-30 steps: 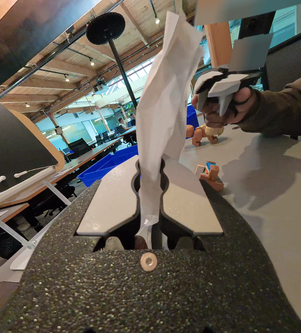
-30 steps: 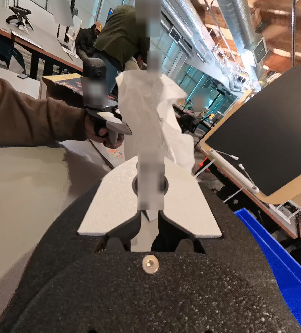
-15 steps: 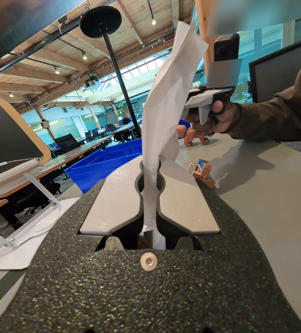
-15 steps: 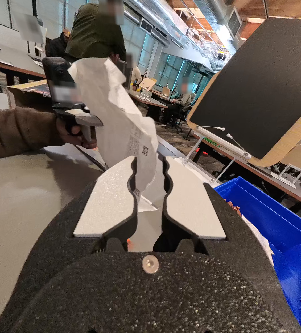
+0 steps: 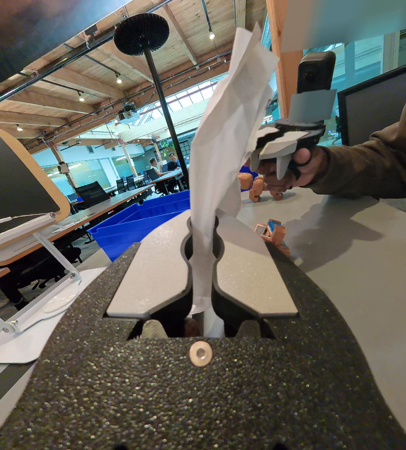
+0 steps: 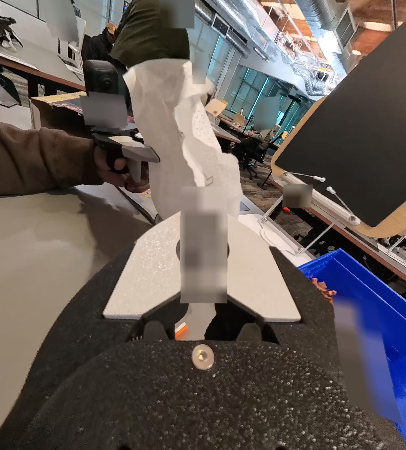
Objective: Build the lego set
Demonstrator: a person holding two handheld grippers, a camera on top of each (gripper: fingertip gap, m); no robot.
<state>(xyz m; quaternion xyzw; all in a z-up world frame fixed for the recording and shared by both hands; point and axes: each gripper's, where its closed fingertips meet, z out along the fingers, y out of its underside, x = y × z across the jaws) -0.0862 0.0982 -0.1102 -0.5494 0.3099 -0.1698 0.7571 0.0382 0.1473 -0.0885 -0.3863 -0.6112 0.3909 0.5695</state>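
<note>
A crumpled white paper bag (image 5: 221, 146) stands up between both grippers. My left gripper (image 5: 203, 221) is shut on its lower end. My right gripper (image 5: 255, 146) shows at the upper right of the left wrist view, against the bag's upper part. In the right wrist view the bag (image 6: 172, 146) rises from my right gripper (image 6: 203, 219), whose fingers stand close together on it; a mosaic patch covers the gap. The left gripper (image 6: 153, 155) shows there beside the bag. A small brown lego build (image 5: 273, 231) and a brown lego figure (image 5: 255, 187) sit on the grey table (image 5: 343, 280).
A blue bin (image 5: 136, 224) stands past the table edge; in the right wrist view it (image 6: 367, 304) holds brown pieces (image 6: 321, 287). A black board on a white stand (image 6: 355, 134) is beyond it. A cardboard box (image 6: 51, 109) lies behind the left hand. People sit at far desks. Tip to tip, the grippers are about 15 cm apart.
Half a second ago my right gripper stood open with the bag loose between its fingers; now it is shut on the bag again. The left gripper has kept its hold.
</note>
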